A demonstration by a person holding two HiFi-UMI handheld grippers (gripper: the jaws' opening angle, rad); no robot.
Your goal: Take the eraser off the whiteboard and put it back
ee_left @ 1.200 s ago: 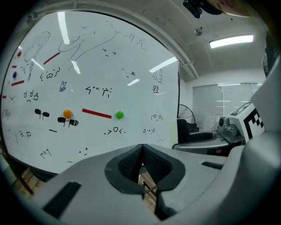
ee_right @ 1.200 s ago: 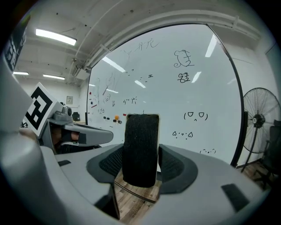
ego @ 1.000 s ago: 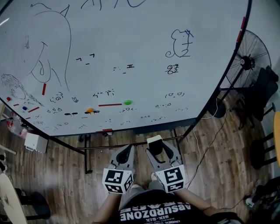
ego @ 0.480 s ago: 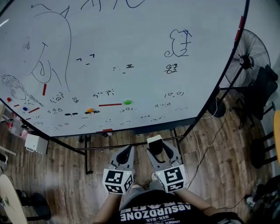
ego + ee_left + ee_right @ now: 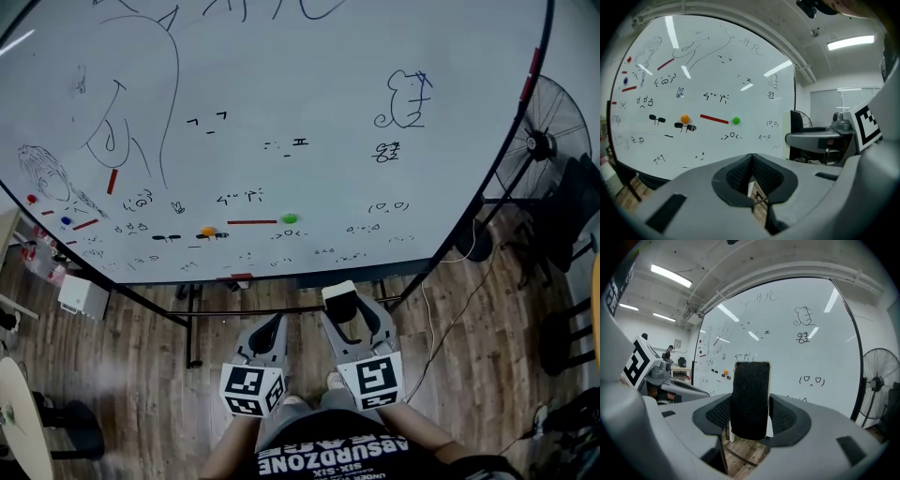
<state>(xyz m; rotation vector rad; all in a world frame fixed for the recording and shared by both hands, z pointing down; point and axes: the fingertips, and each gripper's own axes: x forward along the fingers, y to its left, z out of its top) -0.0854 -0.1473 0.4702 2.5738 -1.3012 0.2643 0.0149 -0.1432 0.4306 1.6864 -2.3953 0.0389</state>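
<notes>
The whiteboard (image 5: pixel 281 94) stands in front of me, covered in doodles and small magnets. My right gripper (image 5: pixel 343 307) is shut on the eraser (image 5: pixel 337 292), held upright between the pads in front of my body and apart from the board. In the right gripper view the eraser's black felt face (image 5: pixel 750 399) fills the gap between the jaws of the right gripper (image 5: pixel 750 406). My left gripper (image 5: pixel 277 322) is beside it, its tips together and nothing in them. The left gripper (image 5: pixel 751 161) points at the board's lower part.
On the board are a green magnet (image 5: pixel 289 218), an orange magnet (image 5: pixel 207 231) and a red bar (image 5: pixel 251 222). A standing fan (image 5: pixel 548 150) is at the right. On the wooden floor are a white box (image 5: pixel 82 296), the board's stand legs (image 5: pixel 192 319) and a cable (image 5: pixel 441 323).
The right gripper with the eraser has lifted a little. The head view has shifted, so the board's drawings sit slightly further right and lower. The left gripper has stayed where it was.
</notes>
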